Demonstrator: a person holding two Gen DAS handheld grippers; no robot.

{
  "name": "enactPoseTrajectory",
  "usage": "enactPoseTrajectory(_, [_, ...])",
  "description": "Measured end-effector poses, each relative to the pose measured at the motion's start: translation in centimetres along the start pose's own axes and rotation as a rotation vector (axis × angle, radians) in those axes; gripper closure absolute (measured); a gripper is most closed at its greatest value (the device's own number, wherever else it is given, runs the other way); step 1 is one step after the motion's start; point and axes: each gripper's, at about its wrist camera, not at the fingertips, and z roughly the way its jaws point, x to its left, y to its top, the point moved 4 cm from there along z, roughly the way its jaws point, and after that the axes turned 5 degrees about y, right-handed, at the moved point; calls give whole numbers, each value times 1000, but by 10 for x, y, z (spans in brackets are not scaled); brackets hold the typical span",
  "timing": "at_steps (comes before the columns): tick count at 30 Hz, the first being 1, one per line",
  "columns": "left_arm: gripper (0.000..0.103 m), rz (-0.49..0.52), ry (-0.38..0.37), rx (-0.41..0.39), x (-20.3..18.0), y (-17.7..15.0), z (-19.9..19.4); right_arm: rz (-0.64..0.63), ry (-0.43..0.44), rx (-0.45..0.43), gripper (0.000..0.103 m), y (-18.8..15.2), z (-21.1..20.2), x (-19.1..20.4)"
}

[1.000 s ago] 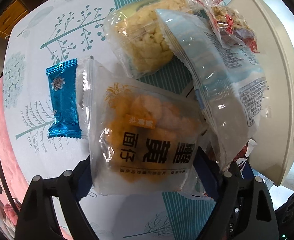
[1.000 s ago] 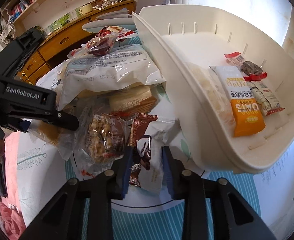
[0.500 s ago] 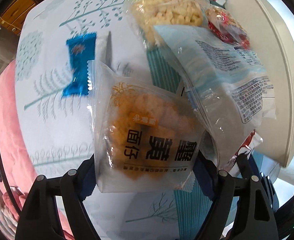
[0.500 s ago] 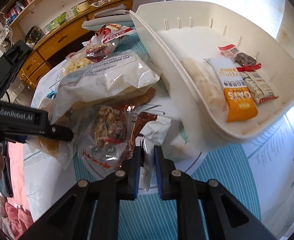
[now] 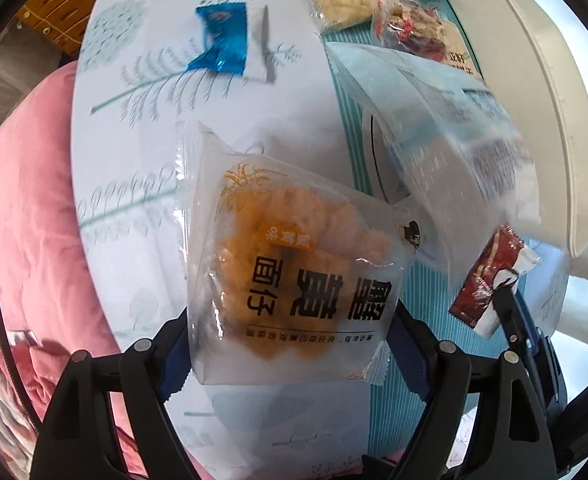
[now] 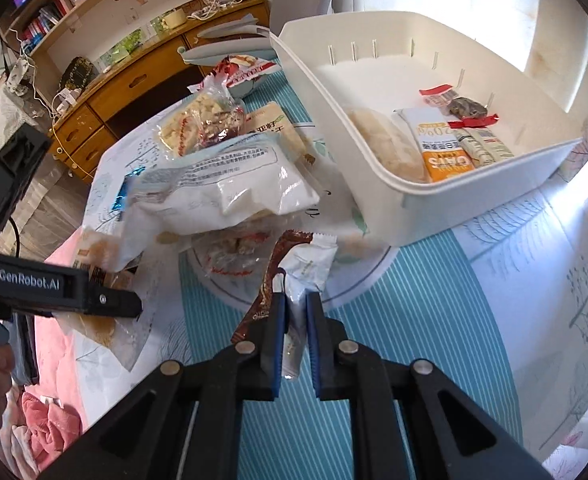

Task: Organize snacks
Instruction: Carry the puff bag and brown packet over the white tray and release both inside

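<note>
My left gripper [image 5: 289, 344] is shut on a clear packet of orange noodle snack [image 5: 289, 272] and holds it above the table. My right gripper [image 6: 294, 300] is shut on a brown-and-white snack packet [image 6: 294, 264], lifted off the pile; this packet also shows in the left wrist view [image 5: 490, 276]. A white bin [image 6: 474, 184] stands at the right with an orange oat bar [image 6: 442, 152] and other small snacks inside. A large white-and-blue bag [image 6: 229, 188] lies on top of the snack pile.
A blue candy packet [image 5: 221, 44] lies on the tablecloth at the far left. Puffed and nut snack packets [image 6: 201, 124] lie at the back of the pile. A pink blanket [image 5: 25, 200] borders the table's left edge. Wooden drawers [image 6: 133, 88] stand behind.
Both grippers have risen and drawn back from the pile. The right gripper closed on the brown-and-white packet and lifted it. The left one lifted the noodle packet off the table.
</note>
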Motion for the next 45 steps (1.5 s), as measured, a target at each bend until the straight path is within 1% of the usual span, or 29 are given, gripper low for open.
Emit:
enactPoseTrajectory(6, [20,-19,-24,-8,3,-43,-15,-7,0,-31,93,-5,-27,3])
enactPoseTrajectory(14, [20,-33,-102,-50,6,-92,-46,-41,12,-66,93,-6,-60,9])
enactPoseTrajectory(17, [20,-40,-129,-75,-2,-101,-54,-56,17,-70,93,-2,-69,10])
enactPoseTrajectory(21, [20,-59,-166,-119,-12,-116,-75,-80,22,-83,93,5,-82,7])
enactPoseTrajectory(22, [20,-65,-174,-126,-20,-110,-74,-88,26,-90,93,10,-87,4])
enactPoseTrajectory(26, [20,-87,-228,-166,-44,-119,-90,-114,39,-100,93,26,-99,-8])
enactPoseTrajectory(32, [20,-120,-266,-232,-81,-112,-109,-148,62,-96,93,52,-113,-39])
enactPoseTrajectory(37, [20,-130,-310,-327,-124,-96,-126,-194,70,-102,93,75,-121,-67])
enactPoseTrajectory(41, [20,-129,-341,-396,-157,-79,-133,-242,77,-118,93,94,-126,-89])
enactPoseTrajectory(43, [19,-129,-362,-426,-174,-71,-135,-272,87,-124,93,103,-128,-99])
enactPoseTrajectory(45, [19,-127,-370,-438,-189,-64,-134,-301,91,-124,93,108,-127,-107])
